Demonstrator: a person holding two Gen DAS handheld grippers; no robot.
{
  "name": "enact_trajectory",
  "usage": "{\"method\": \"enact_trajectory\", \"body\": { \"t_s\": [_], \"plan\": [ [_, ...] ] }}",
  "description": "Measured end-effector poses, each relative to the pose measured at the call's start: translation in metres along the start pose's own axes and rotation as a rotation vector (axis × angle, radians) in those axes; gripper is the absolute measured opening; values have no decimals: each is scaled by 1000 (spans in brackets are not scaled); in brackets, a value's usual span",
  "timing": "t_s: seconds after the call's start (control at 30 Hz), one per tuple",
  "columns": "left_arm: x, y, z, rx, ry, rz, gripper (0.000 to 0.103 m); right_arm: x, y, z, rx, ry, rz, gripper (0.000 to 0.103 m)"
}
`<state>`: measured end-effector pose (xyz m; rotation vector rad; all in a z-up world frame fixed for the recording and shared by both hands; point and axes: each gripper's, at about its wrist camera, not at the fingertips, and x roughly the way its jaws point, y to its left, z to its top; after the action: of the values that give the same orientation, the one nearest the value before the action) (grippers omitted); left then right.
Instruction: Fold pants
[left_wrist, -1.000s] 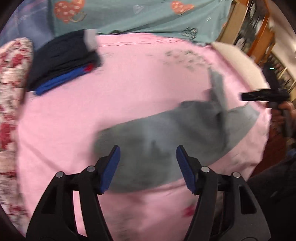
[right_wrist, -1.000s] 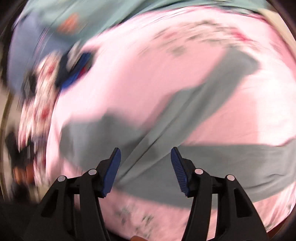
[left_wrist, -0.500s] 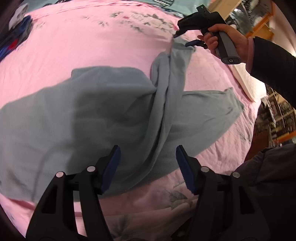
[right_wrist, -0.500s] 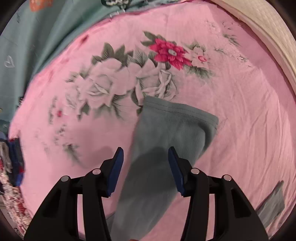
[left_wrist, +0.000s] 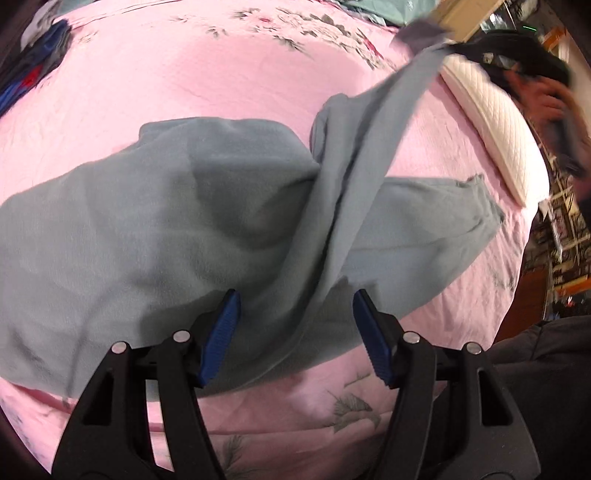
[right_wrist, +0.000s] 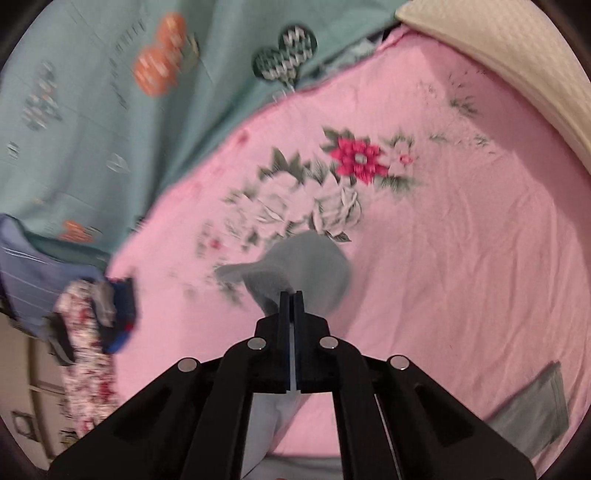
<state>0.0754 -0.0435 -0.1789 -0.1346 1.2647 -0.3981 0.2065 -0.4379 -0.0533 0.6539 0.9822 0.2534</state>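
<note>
While the grey-blue fleece pants lie spread on the pink floral bedsheet, the right tongs are clamped tight on one leg cuff, lifting that leg toward 1 o'clock in the left wrist view. The left tongs hover wide apart above the seat area, gripping nothing. Folded dark clothing sits at 10 o'clock.
</note>
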Motion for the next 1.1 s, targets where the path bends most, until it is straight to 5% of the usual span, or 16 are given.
{"method": "enact_trajectory", "body": {
  "t_s": [0.17,0.23,0.37,0.43,0.47,0.53,0.57,0.77,0.9,0.97,1.03,1.1],
  "plan": [
    [0,-8,-2,74,44,26,65,-83,-53,-46,89,-115,111,1],
    [1,-10,-4,94,61,33,66,-91,-96,-81,152,-112,39,1],
    [3,-17,-5,145,93,53,67,-75,-177,-150,265,27,-240,9],
    [3,-19,-5,164,106,60,68,-86,-185,-165,280,8,-250,13],
    [4,-21,-5,171,112,66,69,-94,-181,-165,275,-21,-233,20],
    [6,-25,-5,180,122,80,71,-109,-167,-158,239,-93,-249,51],
    [7,-26,-5,185,124,86,73,-112,-161,-152,220,-122,-250,51],
    [10,-40,-8,193,119,125,74,-82,-182,-126,322,-16,-356,51],
    [9,-41,-14,173,112,136,75,-73,-186,-136,330,44,-318,49],
    [9,-39,-15,160,108,142,75,-70,-183,-137,295,51,-331,39],
    [8,-38,-15,154,105,145,75,-65,-182,-131,277,69,-341,12],
    [8,-39,-12,147,99,149,75,-71,-174,-123,231,53,-338,5]
  ]
}}
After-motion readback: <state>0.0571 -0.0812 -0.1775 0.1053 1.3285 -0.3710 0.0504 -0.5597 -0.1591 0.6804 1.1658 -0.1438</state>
